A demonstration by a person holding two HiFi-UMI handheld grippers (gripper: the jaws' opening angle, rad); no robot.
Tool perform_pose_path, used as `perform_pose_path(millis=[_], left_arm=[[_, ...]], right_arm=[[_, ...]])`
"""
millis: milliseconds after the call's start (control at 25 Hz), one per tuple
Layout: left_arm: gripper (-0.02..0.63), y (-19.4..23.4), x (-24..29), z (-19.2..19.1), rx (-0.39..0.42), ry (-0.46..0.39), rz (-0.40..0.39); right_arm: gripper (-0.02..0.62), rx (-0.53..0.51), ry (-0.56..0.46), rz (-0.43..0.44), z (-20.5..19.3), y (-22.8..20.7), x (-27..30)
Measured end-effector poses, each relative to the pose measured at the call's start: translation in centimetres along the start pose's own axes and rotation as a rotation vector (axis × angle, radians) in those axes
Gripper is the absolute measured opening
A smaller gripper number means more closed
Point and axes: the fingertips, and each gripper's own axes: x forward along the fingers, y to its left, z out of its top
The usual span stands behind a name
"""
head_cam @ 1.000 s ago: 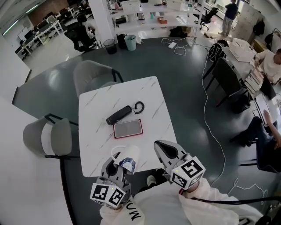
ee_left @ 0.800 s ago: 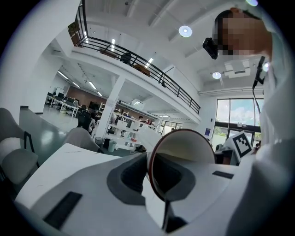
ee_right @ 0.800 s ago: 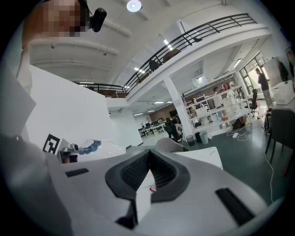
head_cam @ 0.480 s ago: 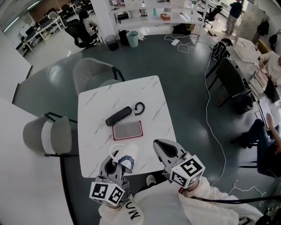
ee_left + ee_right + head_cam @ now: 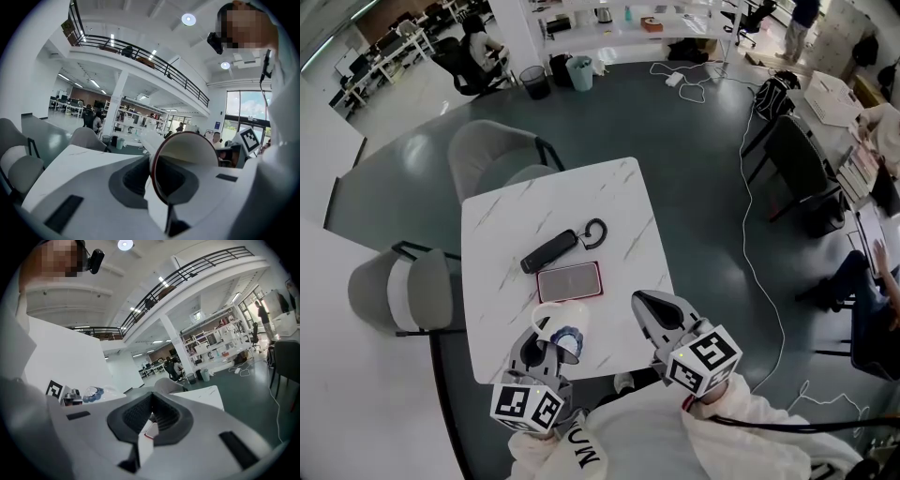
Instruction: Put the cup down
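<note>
Cup [image 5: 557,320] x1 in L gripper [image 5: 547,349], phone [image 5: 570,282] x1

Both in shot: a pale grey moulded-plastic left gripper [image 5: 546,347] and its matching right gripper [image 5: 647,305], with dark grey ribbed pads [image 5: 166,416], each carrying a white cube of black square markers [image 5: 528,408]. I see a white long-sleeved top [image 5: 628,436] with black lettering [image 5: 586,452] and a thin black cable [image 5: 769,429] running across it.

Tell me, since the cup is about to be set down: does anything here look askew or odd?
Only the white ceramic cup with a blue pattern: the left gripper pinches its rim and holds it tipped on its side over the white marble table's near edge. Nothing else stands out.
</note>
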Motion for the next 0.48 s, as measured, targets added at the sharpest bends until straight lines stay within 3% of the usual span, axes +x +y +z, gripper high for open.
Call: perform_pose_path(millis=[480], left_arm=[[0.04, 2.6, 5.3, -1.6, 0.028, 0.132, 0.039]], right_arm=[[0.003, 0.049, 0.024, -0.051, 0.2, -5.4, 1.8]])
